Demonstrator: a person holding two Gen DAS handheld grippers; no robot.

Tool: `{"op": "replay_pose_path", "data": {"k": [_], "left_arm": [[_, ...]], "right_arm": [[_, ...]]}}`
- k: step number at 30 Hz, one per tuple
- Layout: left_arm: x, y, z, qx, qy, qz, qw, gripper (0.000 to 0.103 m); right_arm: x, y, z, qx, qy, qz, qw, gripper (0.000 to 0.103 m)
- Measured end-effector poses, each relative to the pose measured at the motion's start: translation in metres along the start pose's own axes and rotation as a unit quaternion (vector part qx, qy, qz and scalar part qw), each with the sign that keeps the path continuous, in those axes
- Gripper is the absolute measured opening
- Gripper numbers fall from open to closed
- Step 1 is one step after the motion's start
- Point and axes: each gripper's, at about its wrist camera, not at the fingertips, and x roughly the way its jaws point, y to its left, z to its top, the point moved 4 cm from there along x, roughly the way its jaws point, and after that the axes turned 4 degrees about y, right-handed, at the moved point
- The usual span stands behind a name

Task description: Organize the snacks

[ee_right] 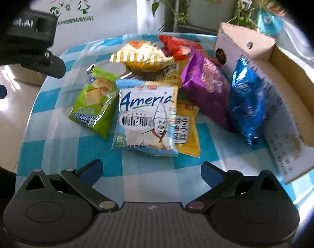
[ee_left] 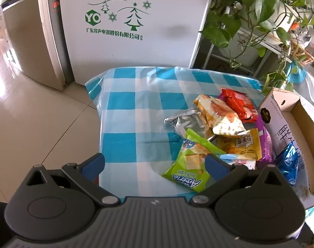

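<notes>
The left gripper [ee_left: 154, 162] and right gripper [ee_right: 151, 170] hover with jaws spread wide, empty, over the blue-and-white checked tablecloth [ee_right: 59, 144]. Ahead, crinkly snack packets [ee_right: 145, 113] lie heaped beside an open cardboard box [ee_right: 289, 95].

the left gripper [ee_left: 154, 163] is spread wide, its two blue-tipped fingers [ee_left: 93, 164] well apart with nothing between them, and it points forward and a little downward. the right gripper [ee_right: 151, 170] is spread just as wide, its blue-tipped fingers [ee_right: 210, 171] apart and empty, also angled forward and down. in the right wrist view the left gripper's dark body [ee_right: 30, 41] shows at the upper left, so it sits ahead and to the left of the right one. no hand or sleeve can be made out.
</notes>
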Motion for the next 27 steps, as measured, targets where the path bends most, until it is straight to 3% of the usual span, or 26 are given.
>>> {"op": "replay_pose_path", "data": {"k": [11,27], "left_arm": [[-0.001,0.006,-0.01,0.026,0.002,0.03,0.9992,0.102],[0.001,0.002,-0.026,0.055,0.019,0.035,0.9977,0.102]], "right_arm": [[-0.041,-0.025,0.023,0.041,-0.006,-0.048,0.998,0.103],[-0.058,-0.028,0.036,0.071,-0.013,-0.054,0.996,0.103]]}}
